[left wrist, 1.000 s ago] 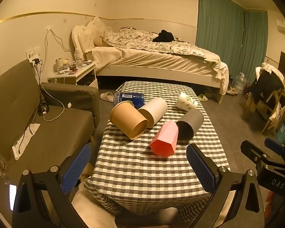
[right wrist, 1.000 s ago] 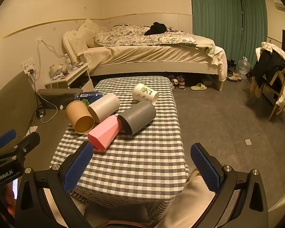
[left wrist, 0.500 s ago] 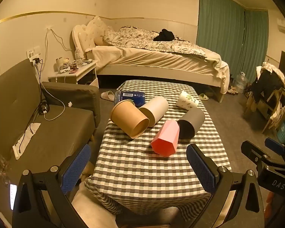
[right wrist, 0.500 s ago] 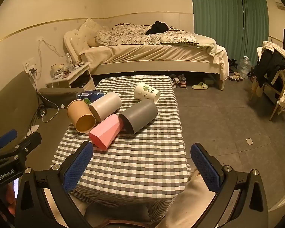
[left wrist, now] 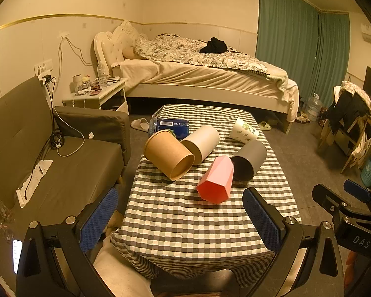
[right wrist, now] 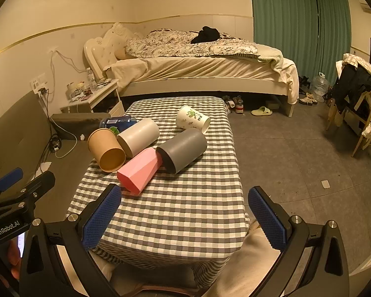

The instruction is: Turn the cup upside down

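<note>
We hold the left gripper [left wrist: 180,219] and the right gripper [right wrist: 185,216] spread wide and empty above the near edge of the checkered table [right wrist: 175,212]. Toward the table's middle, five cups lie on their sides: a pink faceted cup [right wrist: 139,169] nearest, touching a grey cup [right wrist: 183,149] toward the right edge, a brown paper cup [right wrist: 106,149] at the left edge and a white cup [right wrist: 138,139] beside it. A printed cup [right wrist: 193,121] lies farther back.
</note>
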